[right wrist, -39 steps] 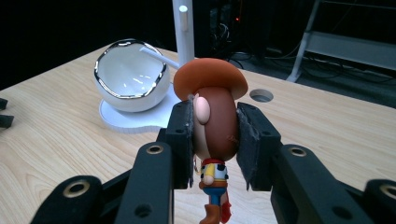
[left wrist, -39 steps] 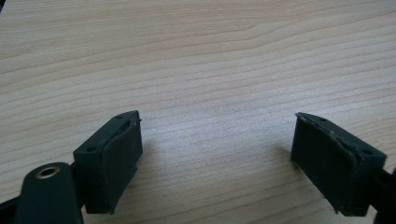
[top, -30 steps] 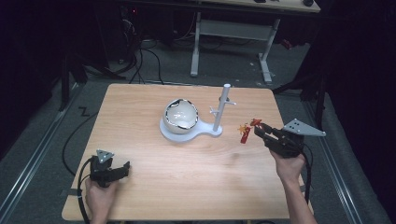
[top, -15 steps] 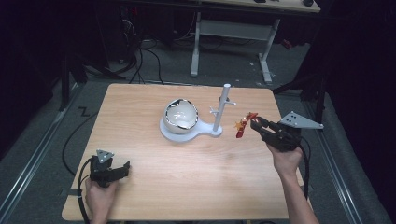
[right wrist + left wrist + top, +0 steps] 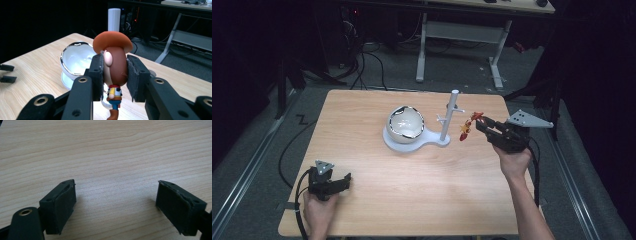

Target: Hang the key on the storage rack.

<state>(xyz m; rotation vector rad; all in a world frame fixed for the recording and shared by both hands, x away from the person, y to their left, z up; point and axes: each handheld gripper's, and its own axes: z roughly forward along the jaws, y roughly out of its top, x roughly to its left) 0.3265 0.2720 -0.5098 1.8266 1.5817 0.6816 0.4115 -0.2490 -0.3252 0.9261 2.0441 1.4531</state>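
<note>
My right gripper is shut on the head of a small cowboy figurine with an orange hat, held in the air just right of a white post. In the right gripper view the figurine hangs between the pads, body dangling downward. The post stands on a white stand that also carries a white egg-shaped bowl with a chrome rim. My left gripper rests low at the table's near left, open, with bare wood between its pads.
The wooden table has its right edge close behind my right hand. Short pegs stick out from the post toward the bowl. Beyond the table stand a white desk frame and cables on the dark floor.
My right gripper has carried the figurine left and slightly up, closer to the white post. The left gripper has stayed still.
</note>
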